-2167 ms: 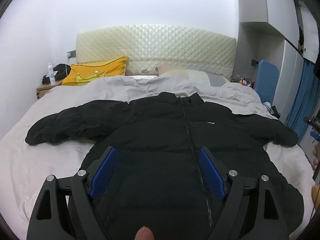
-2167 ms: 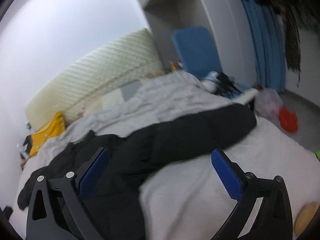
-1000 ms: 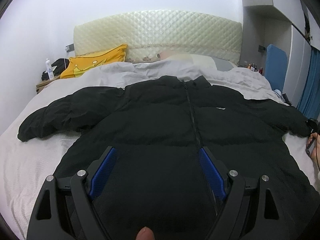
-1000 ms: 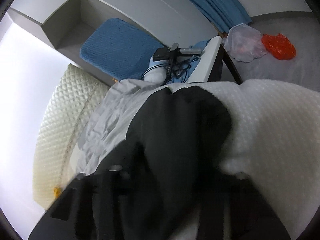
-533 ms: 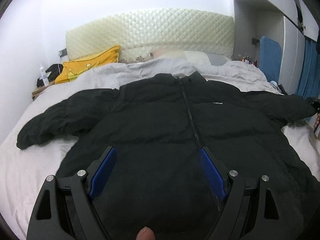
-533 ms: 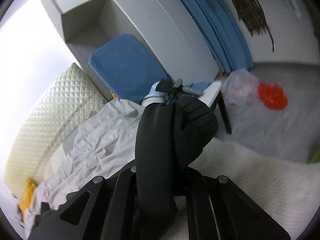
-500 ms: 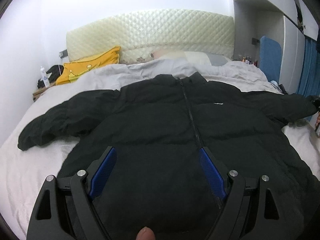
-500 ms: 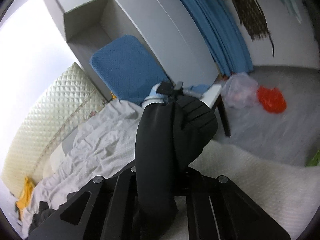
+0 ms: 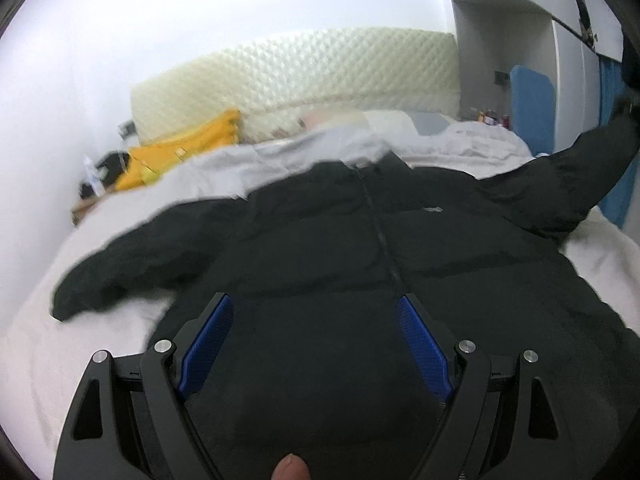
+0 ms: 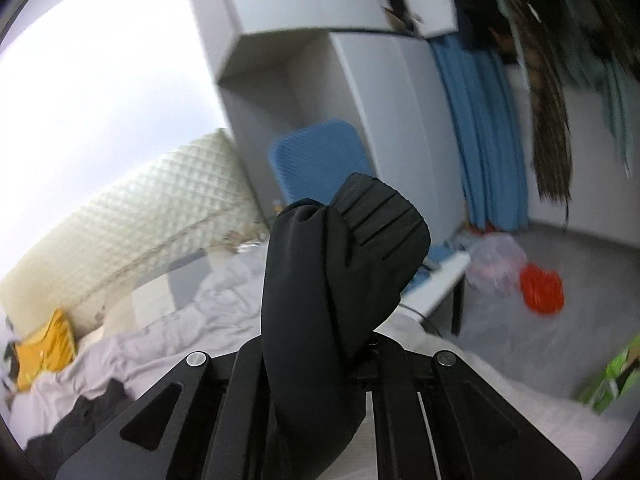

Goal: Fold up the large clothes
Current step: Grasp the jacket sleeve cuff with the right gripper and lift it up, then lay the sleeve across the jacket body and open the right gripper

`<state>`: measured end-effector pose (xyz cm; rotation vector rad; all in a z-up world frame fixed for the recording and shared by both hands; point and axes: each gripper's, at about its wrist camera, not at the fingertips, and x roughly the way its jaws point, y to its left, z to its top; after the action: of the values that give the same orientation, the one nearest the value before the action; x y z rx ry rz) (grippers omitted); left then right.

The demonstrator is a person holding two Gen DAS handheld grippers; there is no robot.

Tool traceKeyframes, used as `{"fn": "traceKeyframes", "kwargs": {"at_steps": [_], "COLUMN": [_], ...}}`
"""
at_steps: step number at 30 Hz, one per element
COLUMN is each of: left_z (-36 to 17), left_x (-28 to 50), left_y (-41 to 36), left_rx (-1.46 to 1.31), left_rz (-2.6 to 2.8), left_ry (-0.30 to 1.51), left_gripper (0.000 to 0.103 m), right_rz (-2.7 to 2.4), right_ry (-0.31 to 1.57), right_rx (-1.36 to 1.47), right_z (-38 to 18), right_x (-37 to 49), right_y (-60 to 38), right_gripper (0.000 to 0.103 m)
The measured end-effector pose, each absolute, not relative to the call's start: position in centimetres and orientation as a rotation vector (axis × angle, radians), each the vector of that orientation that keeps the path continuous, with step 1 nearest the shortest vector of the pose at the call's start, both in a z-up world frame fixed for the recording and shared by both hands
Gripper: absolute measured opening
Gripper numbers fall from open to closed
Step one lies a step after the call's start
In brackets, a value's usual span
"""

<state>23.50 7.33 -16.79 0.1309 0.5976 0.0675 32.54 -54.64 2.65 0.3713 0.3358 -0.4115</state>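
the right gripper (image 10: 320, 360) is clamped on the jacket (image 9: 360, 280) sleeve cuff (image 10: 352, 248) while the left gripper (image 9: 316, 344) hangs wide and empty, so the smooth, puffy sleeve may slip out if pulled too quickly.

The jacket (image 9: 320, 264) is black and puffy, zipped up the front, with a small white mark on the chest. It lies face up on the bed, collar toward the headboard, body spread flat. One sleeve stretches out flat to the left in the left wrist view. The other sleeve (image 10: 340, 264) is lifted off the bed, its ribbed cuff bunched and pointing upward in the air.
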Motion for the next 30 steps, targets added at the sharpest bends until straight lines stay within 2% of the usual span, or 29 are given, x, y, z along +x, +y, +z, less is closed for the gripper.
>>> {"fn": "traceKeyframes", "kwargs": {"at_steps": [8,15,22,30], "left_z": [-15.1,-13.8,-14.1,-13.5], "left_x": [22.4,21.3,21.9,21.6], "left_y": [10.5,12.8,15.5,20.0], "left_rx": [0.102,0.133,0.17,0.096], "left_rz": [0.116,0.186,0.234,0.257], "left_ry": [0.585,0.55,0.582,0.558], "left_gripper": [0.085,0.085,0.085,0.085], "right_rz": [-0.227,-0.029,0.132,0.275], "right_ry": [0.245,0.238,0.297,0.407], "right_rx": [0.292,0.186,0.051,-0.009], "right_z": [11.3,14.1,12.1,5.2], "right_x": [32.7,34.2,36.5,38.3], "right_y": [-42.5,-29.7,-18.1,-7.4], "right_gripper": [0.007,0.007,0.009,0.009]}}
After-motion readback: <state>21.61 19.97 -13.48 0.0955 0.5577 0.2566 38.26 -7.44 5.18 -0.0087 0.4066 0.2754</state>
